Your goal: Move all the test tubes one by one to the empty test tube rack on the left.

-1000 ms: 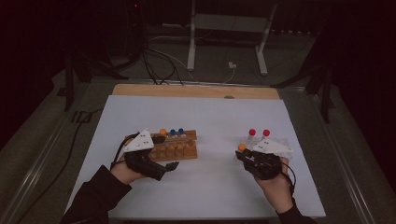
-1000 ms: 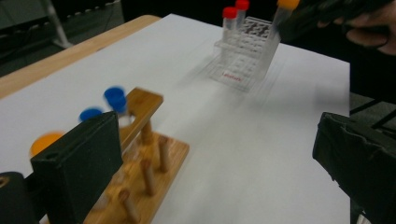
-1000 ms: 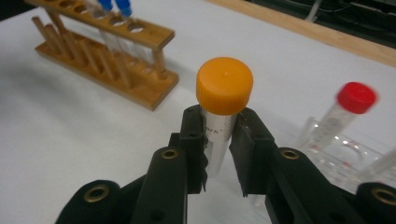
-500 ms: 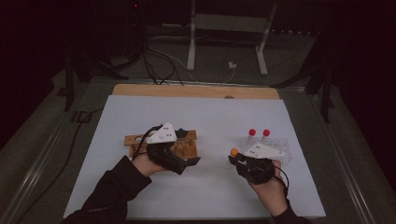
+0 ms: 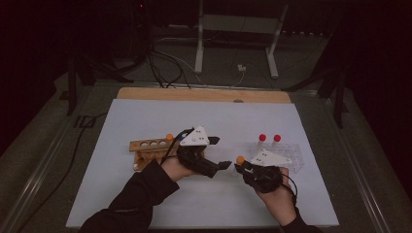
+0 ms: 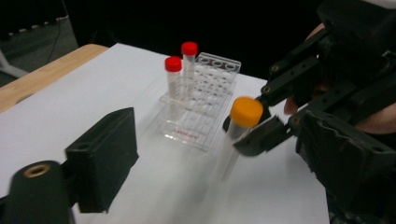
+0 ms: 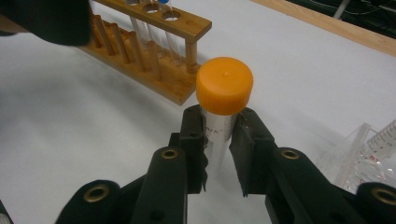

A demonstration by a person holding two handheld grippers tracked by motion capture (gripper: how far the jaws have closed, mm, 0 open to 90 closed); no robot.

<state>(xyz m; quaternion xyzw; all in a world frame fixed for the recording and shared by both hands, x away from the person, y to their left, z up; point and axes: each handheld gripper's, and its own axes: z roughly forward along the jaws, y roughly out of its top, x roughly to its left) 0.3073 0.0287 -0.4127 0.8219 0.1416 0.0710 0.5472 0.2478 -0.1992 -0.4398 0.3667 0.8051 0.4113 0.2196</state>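
Orange-capped clear plastic tube [image 7: 223, 100] — mid-transfer, clamped just under its cap by the right gripper [image 7: 219, 140].
Left gripper [image 5: 219, 166] spread empty; next — probably the clear plastic rack [image 5: 286, 154] at two o'clock.

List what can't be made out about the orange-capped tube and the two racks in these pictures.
- Orange-capped tube: its lower end is hidden behind the right gripper in the right gripper view and blurred in the left gripper view.
- Wooden rack: its right end is covered by the left gripper in the high view; the right gripper view cuts it off at the top edge.
- Clear rack: its label print is too small and blurred to read.
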